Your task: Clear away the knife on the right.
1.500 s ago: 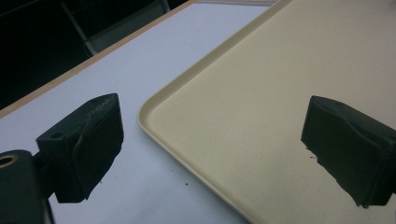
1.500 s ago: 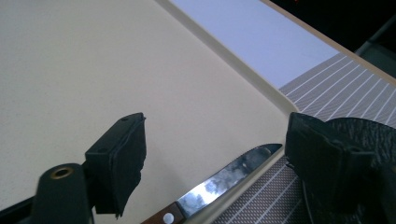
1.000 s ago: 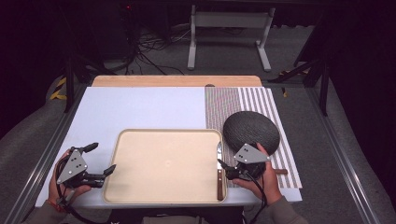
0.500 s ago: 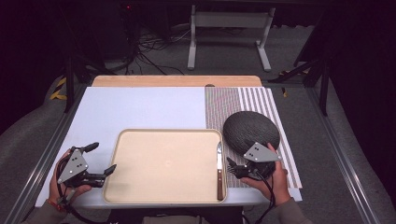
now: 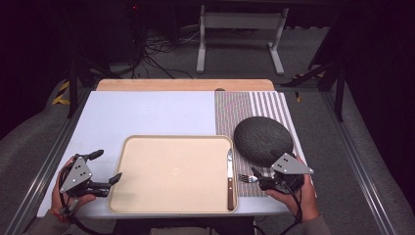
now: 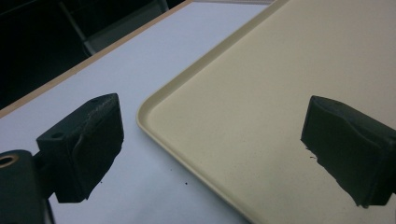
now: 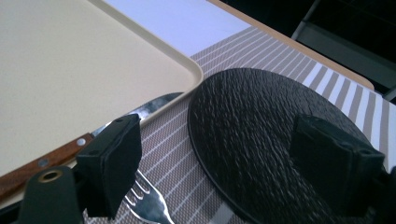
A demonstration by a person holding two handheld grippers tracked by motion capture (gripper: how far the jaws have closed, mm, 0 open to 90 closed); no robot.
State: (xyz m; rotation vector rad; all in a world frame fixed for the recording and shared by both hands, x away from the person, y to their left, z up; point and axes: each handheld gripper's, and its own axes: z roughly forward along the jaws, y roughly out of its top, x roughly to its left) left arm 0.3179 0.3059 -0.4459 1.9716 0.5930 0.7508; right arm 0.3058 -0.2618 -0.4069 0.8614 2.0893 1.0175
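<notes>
A beige tray (image 5: 171,169) lies at the table's near middle. A wooden-handled knife (image 5: 229,180) rests along its right edge inside the rim, also seen as the knife (image 7: 56,156) in the right gripper view. Right of the tray, a fork (image 5: 247,178) lies on a striped placemat (image 5: 254,105), tines toward the tray. A black textured plate (image 5: 263,140) sits on the mat. My right gripper (image 5: 260,180) is open just right of the fork, jaws wide over the fork (image 7: 149,203) and plate (image 7: 252,135). My left gripper (image 5: 107,166) is open, straddling the tray's left rim (image 6: 187,149).
The white tabletop (image 5: 151,112) stretches behind the tray, with a wooden strip (image 5: 186,85) along the far edge. Metal rails run down both table sides. Cables and a stand's legs lie on the dark floor beyond.
My right gripper has drawn back to the right from the tray's edge, and the fork now shows on the placemat in front of it. The left gripper has stayed put.
</notes>
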